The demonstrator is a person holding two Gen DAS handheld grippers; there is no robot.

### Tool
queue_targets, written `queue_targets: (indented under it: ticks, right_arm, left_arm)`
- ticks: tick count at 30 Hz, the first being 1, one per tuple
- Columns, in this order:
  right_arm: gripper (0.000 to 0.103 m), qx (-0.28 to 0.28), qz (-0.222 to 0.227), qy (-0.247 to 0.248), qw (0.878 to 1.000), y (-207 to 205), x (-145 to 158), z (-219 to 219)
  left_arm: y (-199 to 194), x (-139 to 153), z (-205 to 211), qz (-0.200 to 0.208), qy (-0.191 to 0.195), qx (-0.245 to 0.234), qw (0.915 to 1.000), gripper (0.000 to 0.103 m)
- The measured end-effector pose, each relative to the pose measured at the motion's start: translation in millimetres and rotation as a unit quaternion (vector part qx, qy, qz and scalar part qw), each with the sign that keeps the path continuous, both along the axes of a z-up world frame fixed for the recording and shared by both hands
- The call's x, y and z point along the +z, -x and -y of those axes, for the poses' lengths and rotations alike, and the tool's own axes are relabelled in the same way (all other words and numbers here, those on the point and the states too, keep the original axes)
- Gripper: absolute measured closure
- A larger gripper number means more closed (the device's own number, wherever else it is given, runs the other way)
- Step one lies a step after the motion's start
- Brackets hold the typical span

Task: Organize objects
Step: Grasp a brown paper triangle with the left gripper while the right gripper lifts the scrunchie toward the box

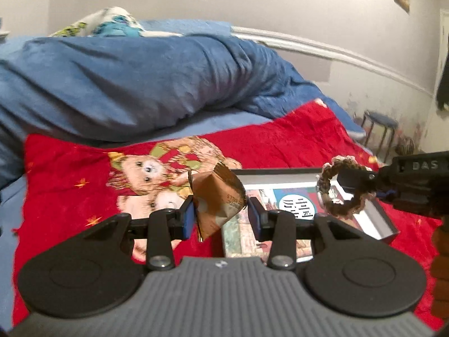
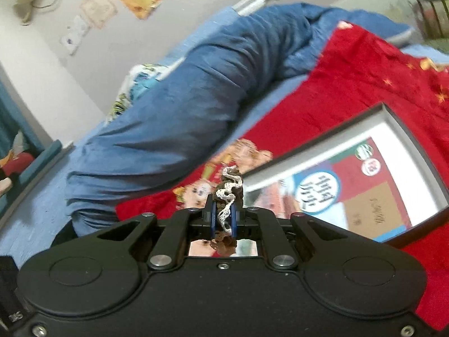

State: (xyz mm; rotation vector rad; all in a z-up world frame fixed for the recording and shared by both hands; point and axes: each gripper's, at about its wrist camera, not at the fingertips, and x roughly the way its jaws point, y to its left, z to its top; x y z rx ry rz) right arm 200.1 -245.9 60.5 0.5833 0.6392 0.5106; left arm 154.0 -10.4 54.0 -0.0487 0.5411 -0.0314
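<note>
My left gripper (image 1: 221, 216) is shut on a crumpled gold-brown packet (image 1: 217, 200) and holds it above the red teddy-bear blanket (image 1: 70, 185), at the near left edge of a shallow grey box (image 1: 376, 219) lined with colourful printed paper. My right gripper (image 2: 223, 216) is shut on a brown crocheted scrunchie with white trim (image 2: 228, 193). In the left wrist view the right gripper (image 1: 362, 181) holds that scrunchie (image 1: 341, 188) over the right part of the box. The box also shows in the right wrist view (image 2: 404, 129).
A bunched blue duvet (image 1: 126, 84) lies across the bed behind the blanket. A patterned pillow (image 1: 112, 24) lies at the far edge by the wall. A small blue stool (image 1: 378, 129) stands on the floor beyond the bed's right end.
</note>
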Motion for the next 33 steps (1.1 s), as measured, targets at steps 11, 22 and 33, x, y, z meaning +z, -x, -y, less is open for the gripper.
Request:
queue_targets:
  ticks: [11,22,33]
  right_arm:
    - [0.092,-0.006,-0.056,-0.030,0.998,-36,-76,10]
    - [0.092,-0.024,-0.139,-0.066,0.988,-41,-123,11]
    - [0.092,-0.045,-0.150,-0.100,0.983,-38,-130,21]
  left_arm:
    - [-49,-67,43,-0.056,-0.019,0.006,0.9982,0.059]
    - [-45,-75,52,-0.073,-0.029,0.012,0.9968,0.058]
    - [-43,-82,58,-0.085,-0.022,0.019,0.9959,0.058]
